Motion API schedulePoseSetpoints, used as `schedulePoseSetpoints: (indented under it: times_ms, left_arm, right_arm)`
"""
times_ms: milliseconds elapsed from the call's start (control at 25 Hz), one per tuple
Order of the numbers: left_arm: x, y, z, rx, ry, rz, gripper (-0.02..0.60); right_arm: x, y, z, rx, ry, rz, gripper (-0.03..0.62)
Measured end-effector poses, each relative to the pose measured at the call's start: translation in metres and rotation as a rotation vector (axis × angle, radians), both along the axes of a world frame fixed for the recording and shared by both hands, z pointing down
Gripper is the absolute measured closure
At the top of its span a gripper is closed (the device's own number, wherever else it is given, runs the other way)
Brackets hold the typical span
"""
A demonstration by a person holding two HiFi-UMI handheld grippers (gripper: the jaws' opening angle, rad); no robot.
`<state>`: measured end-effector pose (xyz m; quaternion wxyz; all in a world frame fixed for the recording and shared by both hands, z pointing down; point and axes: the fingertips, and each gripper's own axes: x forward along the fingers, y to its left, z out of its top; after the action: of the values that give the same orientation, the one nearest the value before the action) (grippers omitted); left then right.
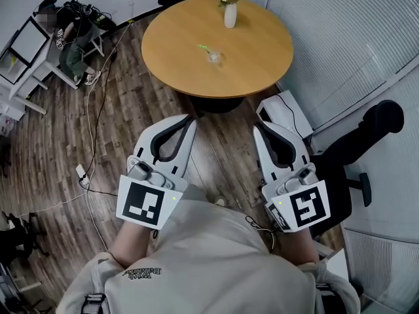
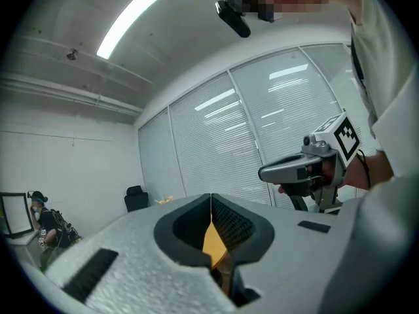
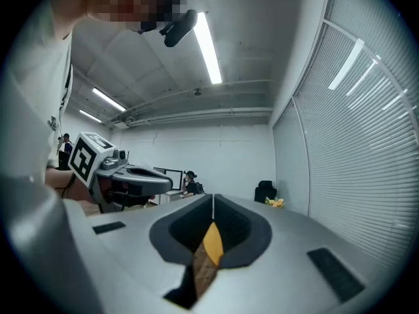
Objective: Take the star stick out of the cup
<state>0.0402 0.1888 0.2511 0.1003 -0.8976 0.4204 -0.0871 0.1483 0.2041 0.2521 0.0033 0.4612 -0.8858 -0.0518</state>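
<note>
Jaws: left gripper (image 1: 189, 118) and right gripper (image 1: 257, 125) both closed, empty | round wooden table (image 1: 262, 51) bears cup (image 1: 214, 57), vase (image 1: 230, 16) | plank floor (image 1: 121, 116)

This is an office. In the head view, a round wooden meeting table (image 1: 262, 51) with a vase of flowers (image 1: 230, 12) stands at top centre on a wood-plank floor (image 1: 118, 129). A black swivel chair (image 1: 366, 136) is at the right edge, and white desks (image 1: 33, 44) and trailing cables (image 1: 91, 110) are at upper left. Slatted blinds (image 2: 216, 149) cover the glass walls across the middle of the left gripper view. A strip light (image 3: 208, 41) runs along the ceiling at the top of the right gripper view.
</note>
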Motion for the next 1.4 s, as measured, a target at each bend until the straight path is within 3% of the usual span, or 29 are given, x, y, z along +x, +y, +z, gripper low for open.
schedulePoseSetpoints:
  times_ms: [120, 520, 1040, 1400]
  left_arm:
    - [0.006, 0.002, 0.005, 0.003, -0.030, 0.005, 0.557]
    - [-0.005, -0.030, 0.017, -0.008, -0.015, -0.009, 0.557]
    - [-0.050, -0.147, 0.027, -0.035, -0.005, 0.018, 0.557]
    - [-0.079, -0.226, 0.015, -0.064, 0.043, 0.062, 0.557]
  right_arm:
    - [0.001, -0.003, 0.001, 0.002, -0.004, -0.015, 0.562]
    - [-0.015, -0.036, 0.004, 0.023, 0.042, -0.040, 0.560]
    - [-0.061, -0.146, 0.011, -0.004, 0.084, -0.005, 0.561]
    - [-0.091, -0.223, 0.001, -0.023, 0.108, 0.037, 0.560]
